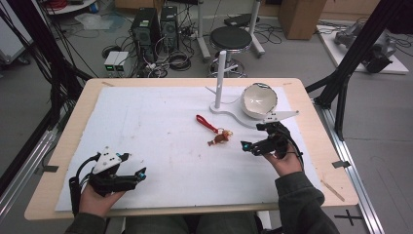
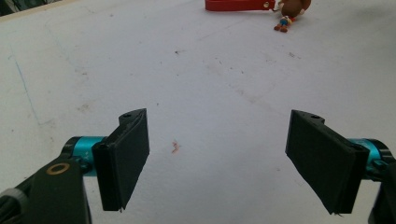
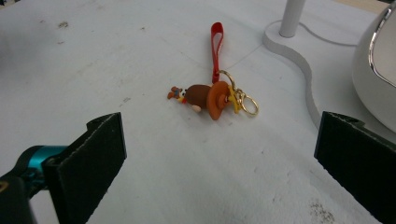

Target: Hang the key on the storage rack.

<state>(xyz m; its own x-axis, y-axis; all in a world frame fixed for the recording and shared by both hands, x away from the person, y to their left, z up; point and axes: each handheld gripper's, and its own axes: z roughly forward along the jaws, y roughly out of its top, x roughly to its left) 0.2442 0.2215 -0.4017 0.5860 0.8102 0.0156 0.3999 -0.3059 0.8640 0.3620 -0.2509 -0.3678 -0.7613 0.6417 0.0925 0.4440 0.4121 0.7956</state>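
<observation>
At the lower left of the high view I hold my left gripper (image 1: 130,167) low over the white mat (image 1: 146,122), its jaws spread wide with nothing between them. In the left gripper view the same wide gap shows bare mat, and the keychain sits at the top edge of the frame, well apart from the jaws.

The keychain figure (image 1: 220,138) lies near the middle of the high view, slightly right of centre. There is one of it: a small brown doll with an orange hat, lying on its side. A single red strap (image 1: 206,123) runs from it toward the upper left of that frame, so the whole piece has its long axis on a diagonal, strap end up-left and doll end down-right. In the right gripper view the doll (image 3: 201,96) lies across the frame, feet to the left and hat to the right, with the strap (image 3: 216,49) going up the frame and two gold rings (image 3: 243,99) at the hat.

Just right of the doll in the high view, my right gripper (image 1: 252,138) hovers near it, jaws wide apart and empty, aimed toward it.

Above that gripper stands one white stand (image 1: 221,80) with a single upright post, and one white bowl (image 1: 259,100) rests on its base.
</observation>
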